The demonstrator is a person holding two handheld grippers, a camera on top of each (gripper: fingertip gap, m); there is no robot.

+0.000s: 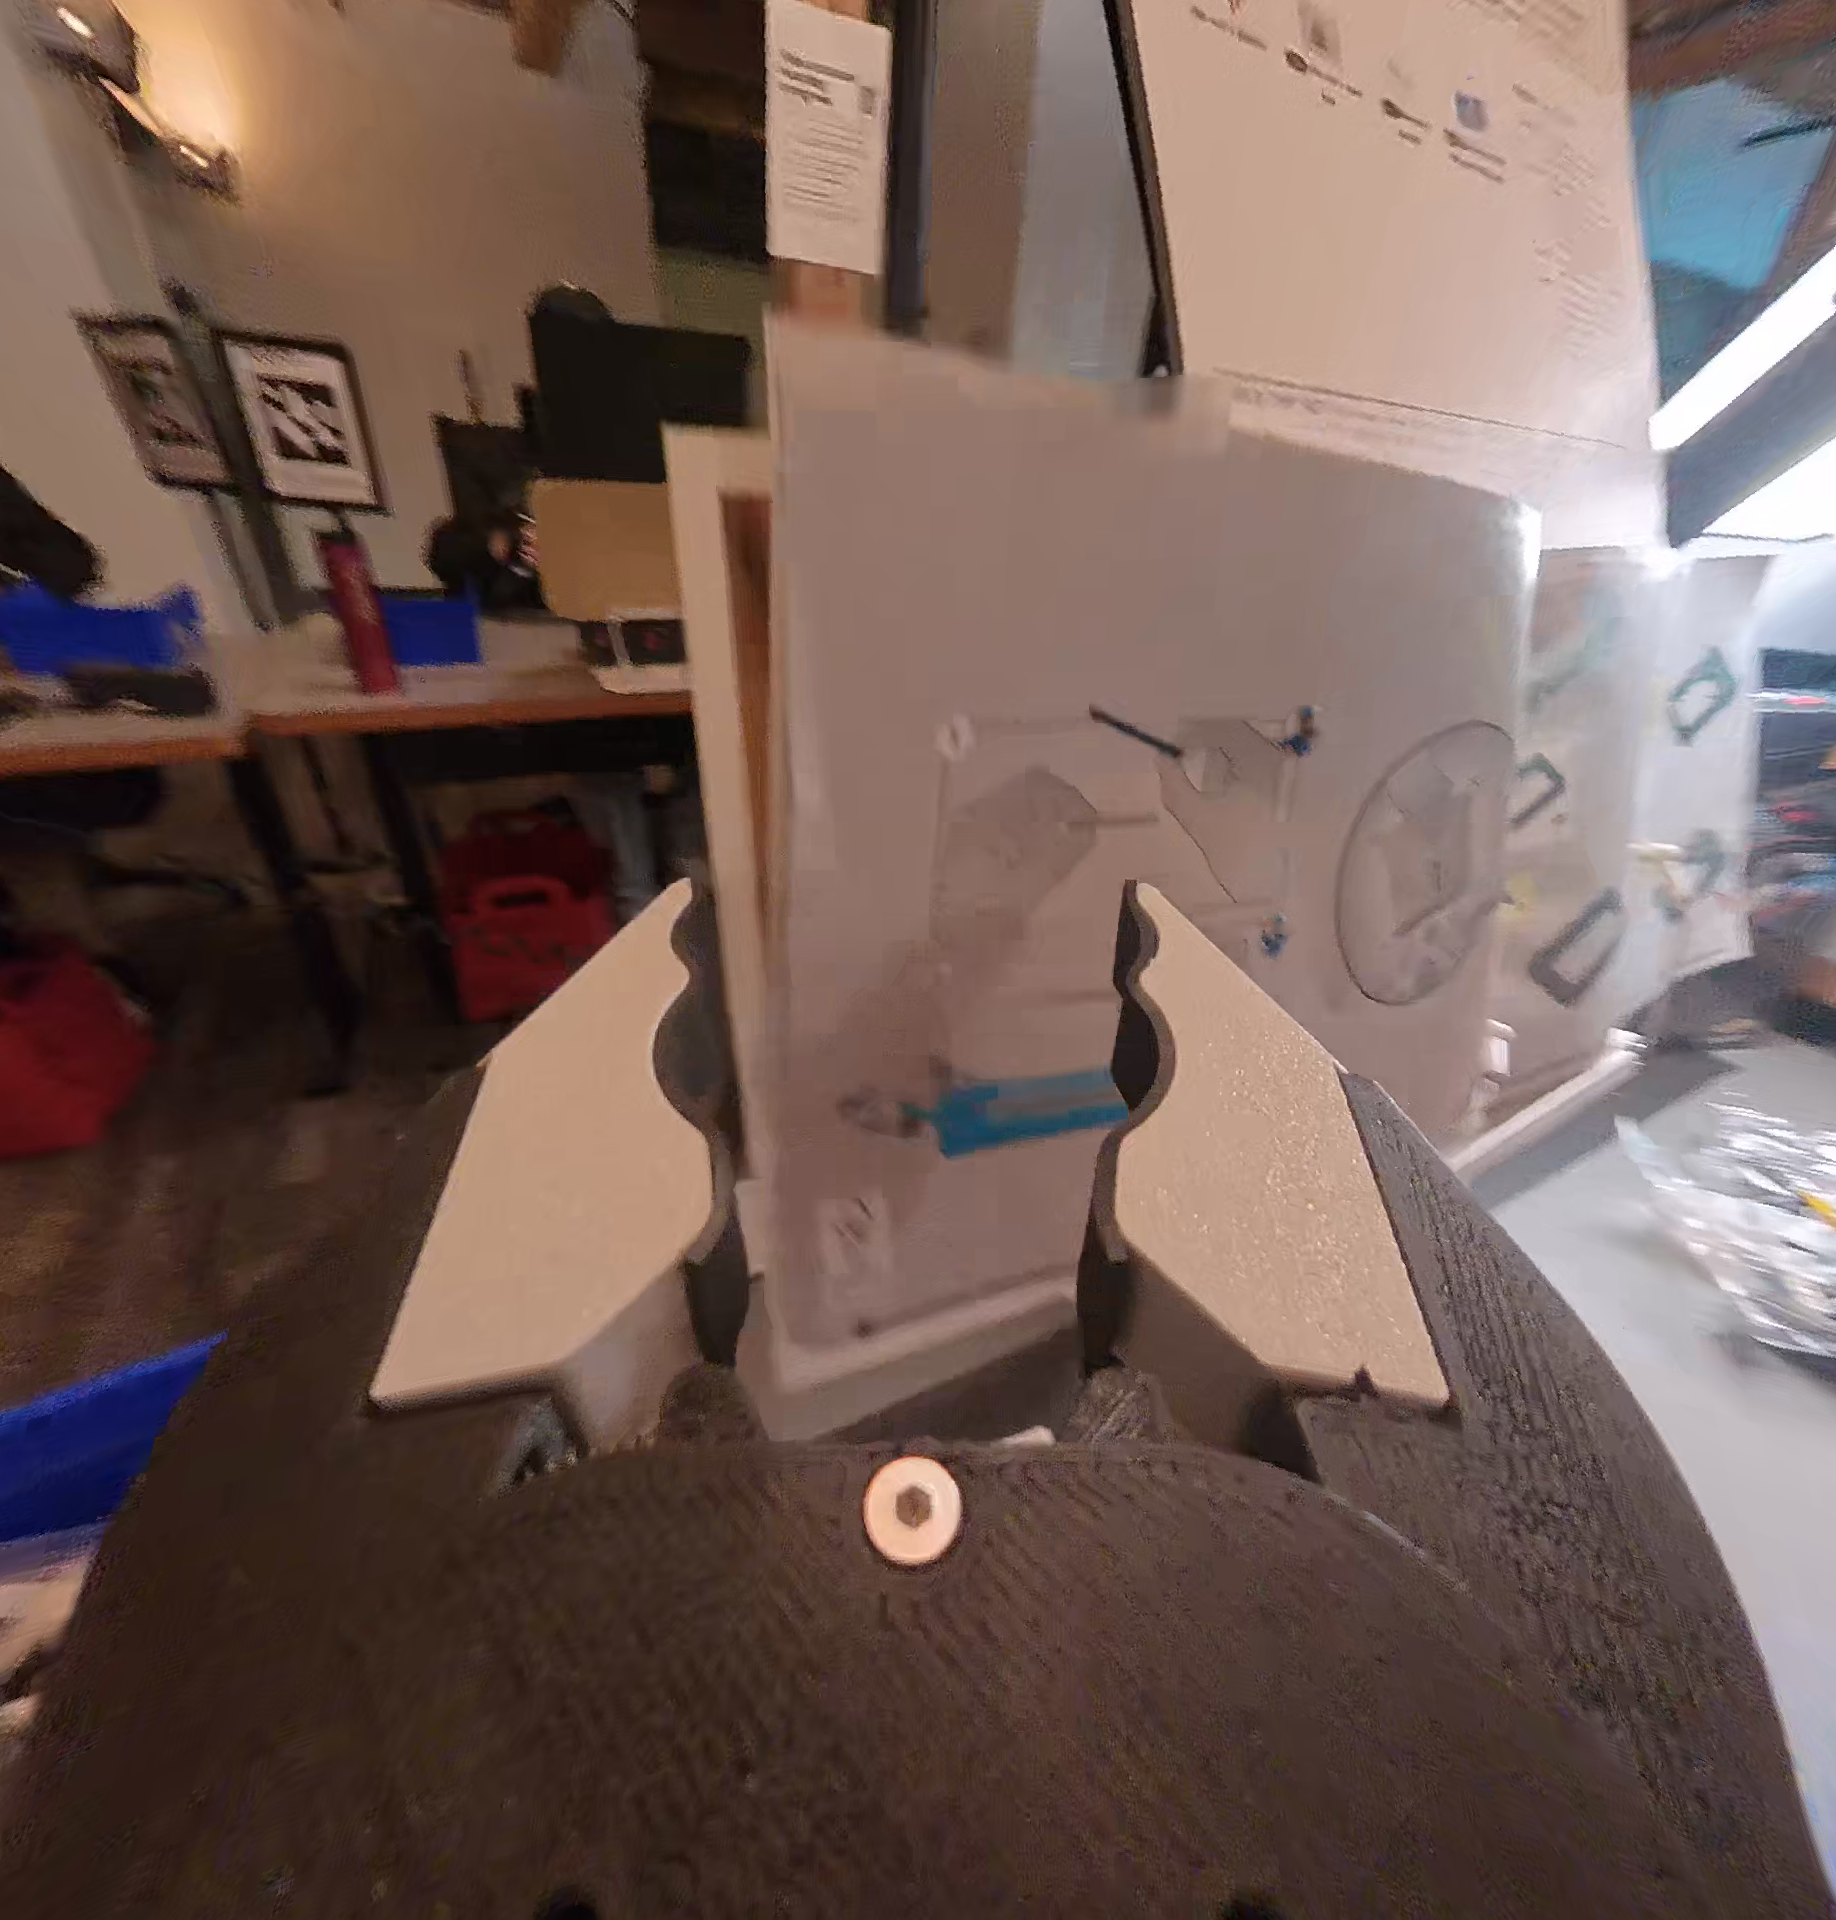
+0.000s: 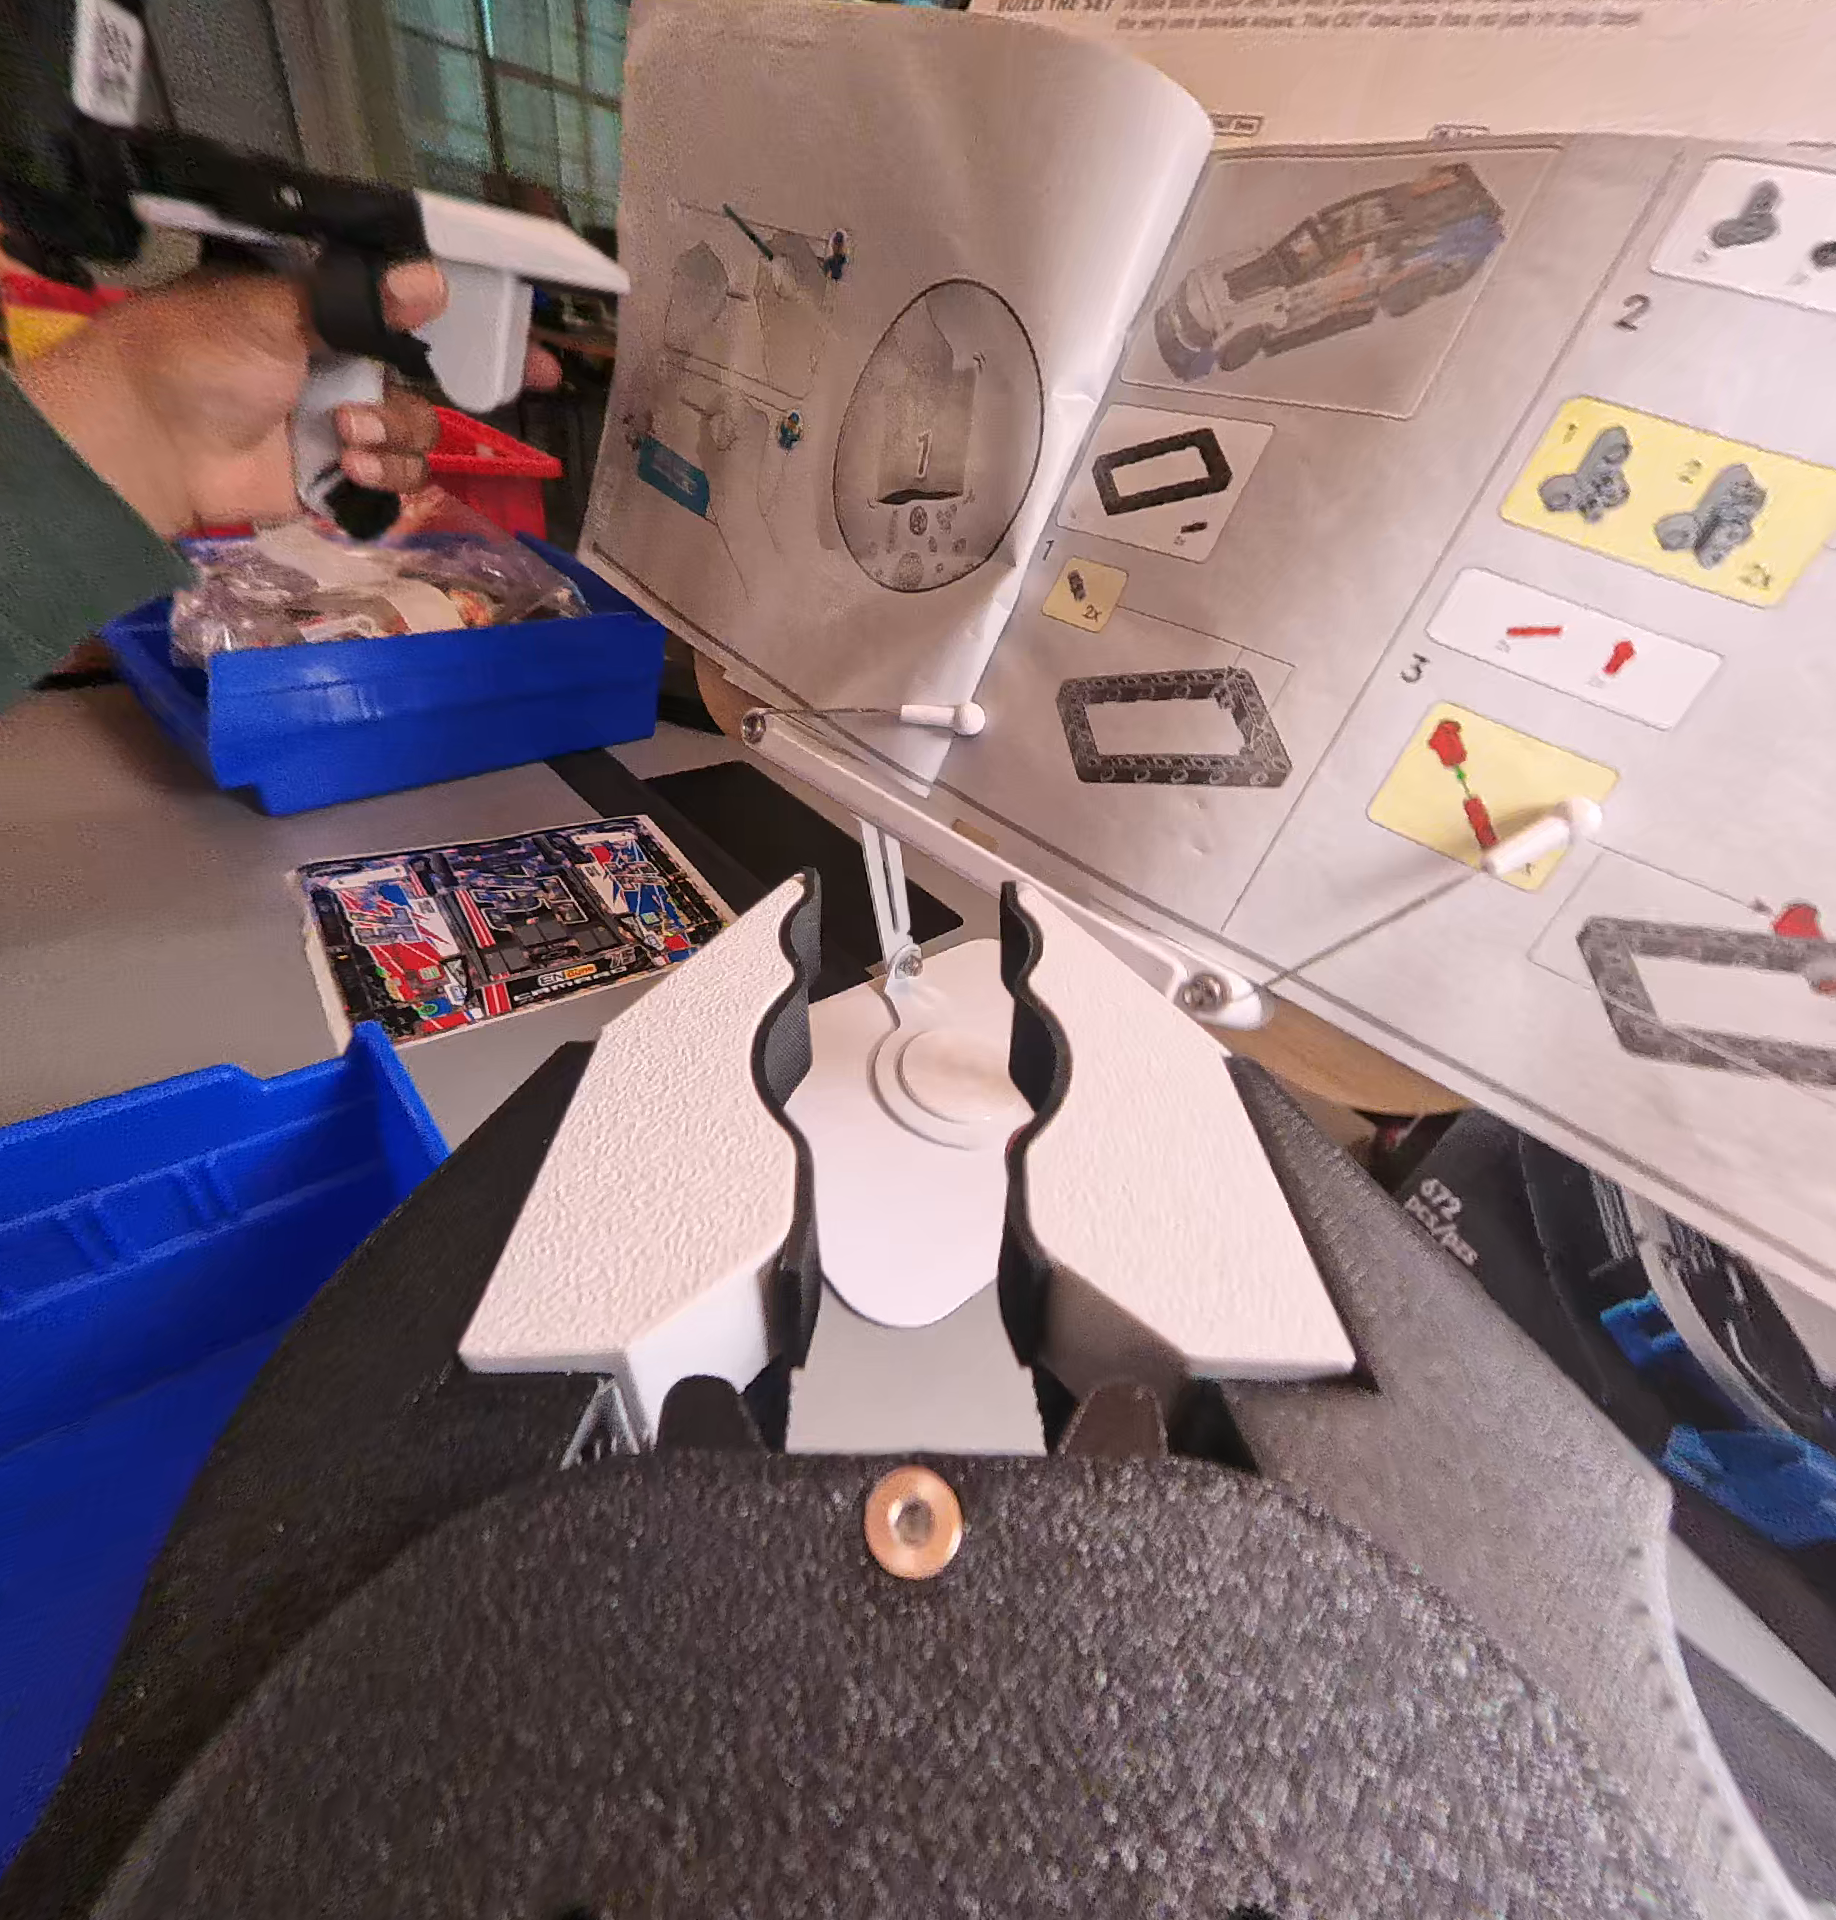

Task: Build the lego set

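While both tools gape empty — instruction booklet [image 2: 1413, 582] props ahead of right tool [image 2: 909, 1081] | left tool [image 1: 914, 1091] faces its curled page.

Framed pictures [image 1: 270, 416] hang above a cluttered wooden bench [image 1: 457, 707].

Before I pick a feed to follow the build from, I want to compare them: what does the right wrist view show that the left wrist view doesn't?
Only the right wrist view shows the sticker sheet flat on the table, the blue bin holding bagged parts, the stand's white base and the open step pages. It also shows the left gripper in a hand, off to the left.

Only the left wrist view shows the background workbench and red containers under it.

Both show the instruction booklet's curling page. Both grippers are open and hold nothing.
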